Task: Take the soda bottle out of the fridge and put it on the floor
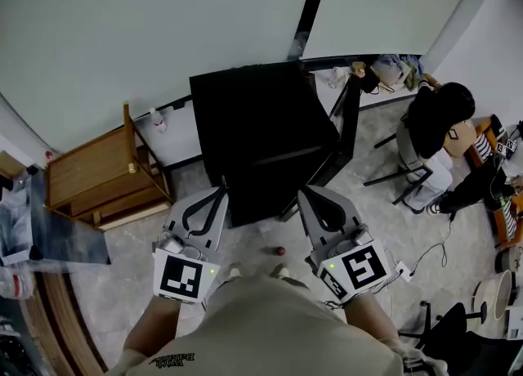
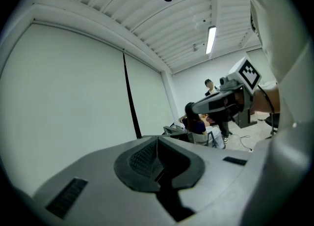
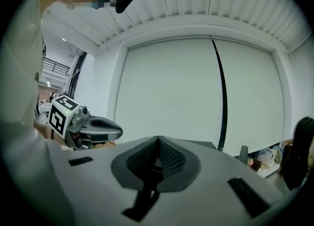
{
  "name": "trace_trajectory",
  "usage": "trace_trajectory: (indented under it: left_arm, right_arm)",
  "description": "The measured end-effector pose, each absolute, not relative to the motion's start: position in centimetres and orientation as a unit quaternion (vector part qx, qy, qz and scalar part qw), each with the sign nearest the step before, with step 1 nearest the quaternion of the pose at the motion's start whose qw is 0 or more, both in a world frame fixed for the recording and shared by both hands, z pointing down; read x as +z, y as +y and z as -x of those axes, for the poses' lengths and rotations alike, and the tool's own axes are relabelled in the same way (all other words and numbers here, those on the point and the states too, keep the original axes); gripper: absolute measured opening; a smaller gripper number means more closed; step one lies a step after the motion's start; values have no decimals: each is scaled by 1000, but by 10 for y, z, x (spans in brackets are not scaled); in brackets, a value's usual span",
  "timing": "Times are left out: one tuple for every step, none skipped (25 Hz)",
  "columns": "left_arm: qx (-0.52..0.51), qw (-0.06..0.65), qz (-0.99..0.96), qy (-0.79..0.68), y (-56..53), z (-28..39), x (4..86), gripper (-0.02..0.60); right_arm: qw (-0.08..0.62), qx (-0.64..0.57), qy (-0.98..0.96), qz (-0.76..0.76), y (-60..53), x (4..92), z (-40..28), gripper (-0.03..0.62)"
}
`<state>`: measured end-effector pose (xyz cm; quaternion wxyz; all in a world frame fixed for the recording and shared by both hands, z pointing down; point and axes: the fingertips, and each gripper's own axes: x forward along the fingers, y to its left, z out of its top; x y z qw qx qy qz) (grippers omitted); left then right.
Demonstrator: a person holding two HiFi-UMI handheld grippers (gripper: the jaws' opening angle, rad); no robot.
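The soda bottle shows in no view; I judge it sits inside the boxy, matte-black fridge (image 1: 261, 133) just beyond both grippers. The left gripper (image 1: 217, 196) and right gripper (image 1: 306, 196) each have their fingers (image 2: 141, 158) pressed together on nothing. Likely risks: a smooth round bottle slipping from the pads, however dimpled their dark rubber, or a foot catching the small red object (image 1: 280, 250) on the pale mottled stone floor (image 1: 245, 243); a slatted wooden rack (image 1: 98, 172) stands left.
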<state>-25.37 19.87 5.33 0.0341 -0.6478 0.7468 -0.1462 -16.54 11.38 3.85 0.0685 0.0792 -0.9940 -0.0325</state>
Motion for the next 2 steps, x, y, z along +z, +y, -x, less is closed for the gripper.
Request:
trace_trajectory:
  left_arm:
    - [-145, 34, 648, 747, 198, 253, 53, 9]
    - [-145, 33, 649, 747, 198, 253, 54, 11]
  right_arm:
    - [68, -33, -994, -81, 112, 38, 164, -5]
    - [67, -33, -994, -83, 111, 38, 164, -5]
